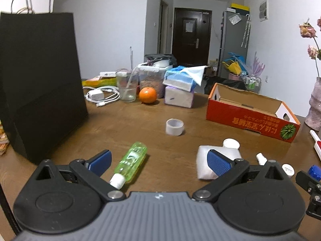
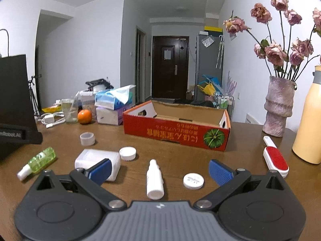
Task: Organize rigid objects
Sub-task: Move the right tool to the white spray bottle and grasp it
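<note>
An open red cardboard box (image 1: 250, 118) (image 2: 176, 132) lies on the brown table. My left gripper (image 1: 159, 161) is open and empty, with a green bottle (image 1: 131, 163) (image 2: 38, 162) lying between its fingers, nearer the left one. A white square jar (image 1: 204, 164) (image 2: 96, 158) with a white cap (image 1: 231, 143) (image 2: 127, 153) lies by its right finger. My right gripper (image 2: 160, 169) is open and empty over a small white bottle (image 2: 154, 179) (image 1: 261, 158) and a round white lid (image 2: 193, 180) (image 1: 287, 169). A tape roll (image 1: 174, 127) (image 2: 87, 138) stands farther out.
A black paper bag (image 1: 40, 84) stands at the left. A red lint brush (image 2: 275, 158), a yellow flask (image 2: 308, 120) and a vase of dried roses (image 2: 278, 110) are at the right. An orange (image 1: 147, 95), a glass, tissue packs (image 1: 179, 86) and cables crowd the far side.
</note>
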A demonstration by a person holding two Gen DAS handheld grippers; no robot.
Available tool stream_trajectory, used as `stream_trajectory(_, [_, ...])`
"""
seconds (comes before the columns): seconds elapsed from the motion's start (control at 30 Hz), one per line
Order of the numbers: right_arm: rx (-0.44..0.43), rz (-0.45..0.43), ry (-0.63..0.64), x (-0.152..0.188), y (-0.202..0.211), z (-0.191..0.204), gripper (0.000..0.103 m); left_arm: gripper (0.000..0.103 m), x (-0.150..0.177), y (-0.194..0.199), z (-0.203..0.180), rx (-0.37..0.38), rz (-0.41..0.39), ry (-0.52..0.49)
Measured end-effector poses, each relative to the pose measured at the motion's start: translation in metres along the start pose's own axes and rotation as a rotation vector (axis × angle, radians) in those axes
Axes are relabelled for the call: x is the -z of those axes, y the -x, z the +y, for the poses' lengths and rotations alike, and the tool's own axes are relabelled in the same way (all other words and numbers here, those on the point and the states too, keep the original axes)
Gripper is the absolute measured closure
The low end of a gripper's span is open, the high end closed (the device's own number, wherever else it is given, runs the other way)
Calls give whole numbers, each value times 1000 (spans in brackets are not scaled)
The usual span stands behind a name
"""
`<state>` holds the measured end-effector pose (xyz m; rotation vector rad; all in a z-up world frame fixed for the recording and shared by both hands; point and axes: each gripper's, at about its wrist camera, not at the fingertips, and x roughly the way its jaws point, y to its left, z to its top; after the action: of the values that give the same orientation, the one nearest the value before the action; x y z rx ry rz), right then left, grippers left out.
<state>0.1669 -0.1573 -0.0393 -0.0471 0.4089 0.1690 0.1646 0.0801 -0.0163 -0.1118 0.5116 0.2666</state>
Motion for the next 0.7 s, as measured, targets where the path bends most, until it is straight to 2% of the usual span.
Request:
stream_trajectory(0.33, [0,58,13,10,-23,4,0,0,6,-6,14,-13,9,11])
stream_trajectory(0.53, [4,114,23,20,-44,5,2,0,12,-19,18,-27,46,15])
stream_trajectory(0.7, [-5,152,24,18,-70,6,12,0,14,-25,18,-30,59,14])
